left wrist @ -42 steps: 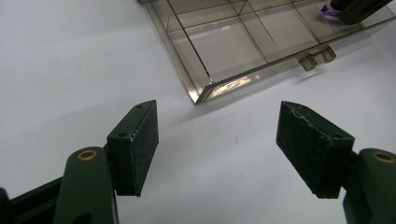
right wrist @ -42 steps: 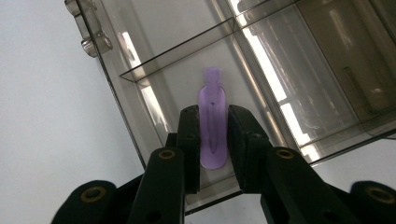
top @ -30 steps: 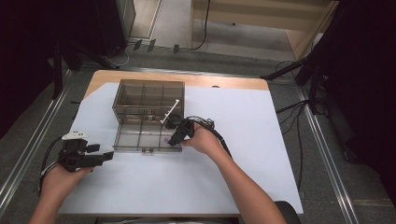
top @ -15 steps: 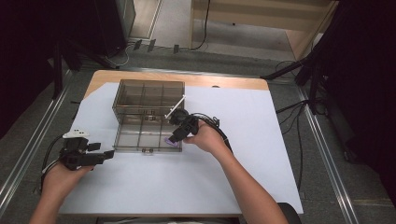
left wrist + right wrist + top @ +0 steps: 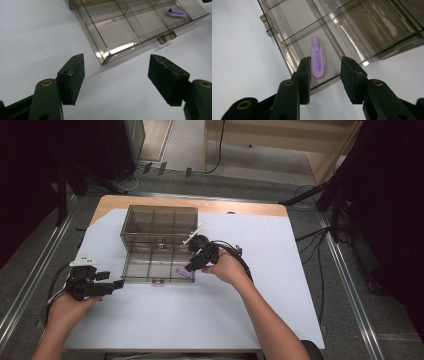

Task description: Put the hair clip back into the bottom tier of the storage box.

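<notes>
A purple hair clip (image 5: 183, 272) (image 5: 318, 61) (image 5: 176, 13) lies flat in the front right compartment of a smoky clear compartment box (image 5: 150, 280) (image 5: 287, 60) (image 5: 105, 53). My right gripper (image 5: 192, 266) (image 5: 326, 62) hovers just over the clip, pointing down at it. Its jaws have just been opening, and they stand apart with the clip below them and free of the pads. On the white sheet left of the box, my left gripper (image 5: 118, 284) (image 5: 116, 62) rests open, with nothing between its jaws and its tips near the box's front left corner.
The box's taller rear half (image 5: 160, 220) stands behind the shallow front tray, which has a small latch (image 5: 158, 281) on its front wall. A white sheet (image 5: 280, 270) covers the wooden table (image 5: 240, 207). A black cable (image 5: 242, 257) loops by the right hand.
The right gripper's jaws have spread and released the purple clip, which now lies in the tray. That hand has drawn back slightly and risen. The left gripper has not moved.
</notes>
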`<action>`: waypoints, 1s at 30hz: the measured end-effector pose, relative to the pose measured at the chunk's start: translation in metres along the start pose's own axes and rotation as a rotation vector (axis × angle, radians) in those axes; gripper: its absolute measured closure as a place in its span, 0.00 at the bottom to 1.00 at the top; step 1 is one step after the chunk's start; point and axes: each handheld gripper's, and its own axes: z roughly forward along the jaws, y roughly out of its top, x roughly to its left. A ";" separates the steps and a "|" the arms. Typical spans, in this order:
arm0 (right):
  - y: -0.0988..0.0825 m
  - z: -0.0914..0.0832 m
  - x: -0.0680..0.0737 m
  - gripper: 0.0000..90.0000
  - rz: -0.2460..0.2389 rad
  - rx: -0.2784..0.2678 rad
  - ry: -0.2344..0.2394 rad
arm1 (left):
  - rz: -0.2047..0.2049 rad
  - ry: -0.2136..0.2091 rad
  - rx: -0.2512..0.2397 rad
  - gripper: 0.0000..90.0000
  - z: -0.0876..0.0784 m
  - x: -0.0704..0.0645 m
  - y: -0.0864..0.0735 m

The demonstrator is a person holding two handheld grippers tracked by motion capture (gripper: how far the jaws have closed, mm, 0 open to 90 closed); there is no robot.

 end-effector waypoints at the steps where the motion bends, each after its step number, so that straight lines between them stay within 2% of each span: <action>1: -0.001 -0.001 -0.001 0.70 0.005 -0.003 -0.003 | -0.001 -0.003 -0.001 0.34 0.000 0.000 0.000; 30: -0.035 -0.034 -0.026 0.62 0.086 -0.100 -0.044 | 0.013 -0.018 -0.009 0.34 0.008 -0.001 0.011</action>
